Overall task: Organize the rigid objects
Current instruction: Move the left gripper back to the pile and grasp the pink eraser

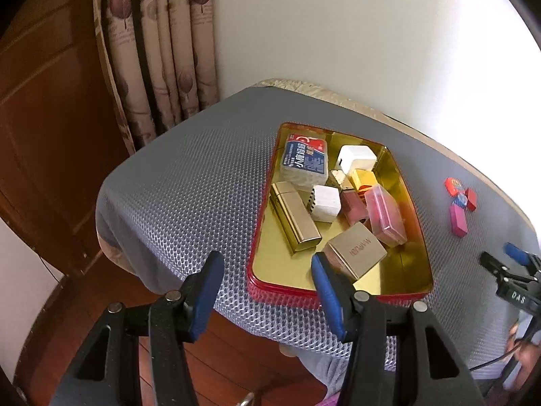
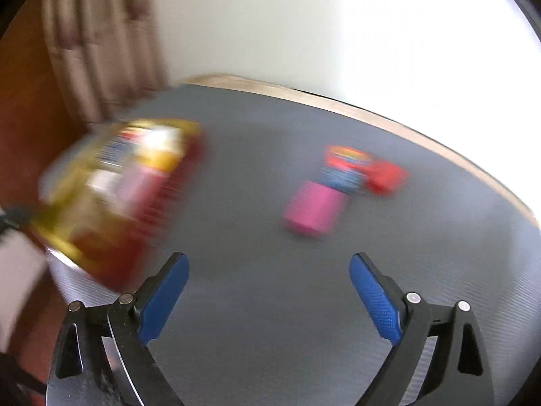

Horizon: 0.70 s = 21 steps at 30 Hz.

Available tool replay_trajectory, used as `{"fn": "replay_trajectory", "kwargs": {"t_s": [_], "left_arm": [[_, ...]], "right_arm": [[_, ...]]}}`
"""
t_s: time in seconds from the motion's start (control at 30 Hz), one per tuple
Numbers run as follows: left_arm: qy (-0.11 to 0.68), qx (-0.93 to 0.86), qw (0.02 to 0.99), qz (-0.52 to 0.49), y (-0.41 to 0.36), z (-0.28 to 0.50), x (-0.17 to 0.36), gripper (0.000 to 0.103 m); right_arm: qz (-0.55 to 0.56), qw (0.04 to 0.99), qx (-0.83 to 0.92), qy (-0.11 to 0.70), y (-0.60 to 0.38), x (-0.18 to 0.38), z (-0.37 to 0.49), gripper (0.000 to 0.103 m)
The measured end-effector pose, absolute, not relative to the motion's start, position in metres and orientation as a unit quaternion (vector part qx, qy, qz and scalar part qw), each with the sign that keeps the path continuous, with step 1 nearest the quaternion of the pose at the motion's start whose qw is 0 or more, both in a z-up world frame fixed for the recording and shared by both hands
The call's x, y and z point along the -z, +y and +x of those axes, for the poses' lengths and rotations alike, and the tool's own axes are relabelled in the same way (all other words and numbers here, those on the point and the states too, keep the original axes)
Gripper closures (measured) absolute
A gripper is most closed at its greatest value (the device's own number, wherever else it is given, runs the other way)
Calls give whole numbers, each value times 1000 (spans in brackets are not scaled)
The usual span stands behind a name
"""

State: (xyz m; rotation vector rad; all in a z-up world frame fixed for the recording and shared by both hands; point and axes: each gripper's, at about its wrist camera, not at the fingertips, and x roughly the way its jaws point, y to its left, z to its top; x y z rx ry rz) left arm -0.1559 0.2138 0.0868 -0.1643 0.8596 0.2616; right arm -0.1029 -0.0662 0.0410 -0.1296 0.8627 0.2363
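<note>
The right hand-held gripper (image 2: 268,299) stands wide open over bare grey surface (image 2: 257,304), nothing between its pads. At its twelve o'clock, well ahead, lie the leftover pieces: a pink block (image 2: 312,209), with a blue-and-red piece (image 2: 341,174) and a red block (image 2: 385,177) just beyond, huddled together. The pink block's long axis seems to run from seven to one o'clock, though blur makes this uncertain. The left hand-held gripper (image 1: 267,292) hangs partly open and empty at the near left corner of the red-rimmed tin (image 1: 280,292). Most objects already sit inside the tin, so the job looks largely done; those few pieces remain.
</note>
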Motion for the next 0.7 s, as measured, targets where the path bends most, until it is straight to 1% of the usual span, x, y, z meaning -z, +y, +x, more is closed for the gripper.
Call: {"fn": "replay_trajectory", "kwargs": {"t_s": [0.1,0.2,0.37,0.5,0.7], "left_arm": [[411,-126,901,-58,203,-157,-88,48],[409,-125,904,-29,187,-158,-89,48],[402,-111,908,26,155,-159,-94,48],[399,-92,910,62,123,-156,-98,47],[412,-53,906,81,77,-139,-98,47]], "right_arm": [[-88,902,-26,422,-125,-19,-94,8],[-90,897,42,430,-179,-3,-86,7],[-94,886,115,440,-244,16,-75,1],[-33,887,116,445,-277,19,-73,1],[45,877,79,471,-306,27,-65,1]]}}
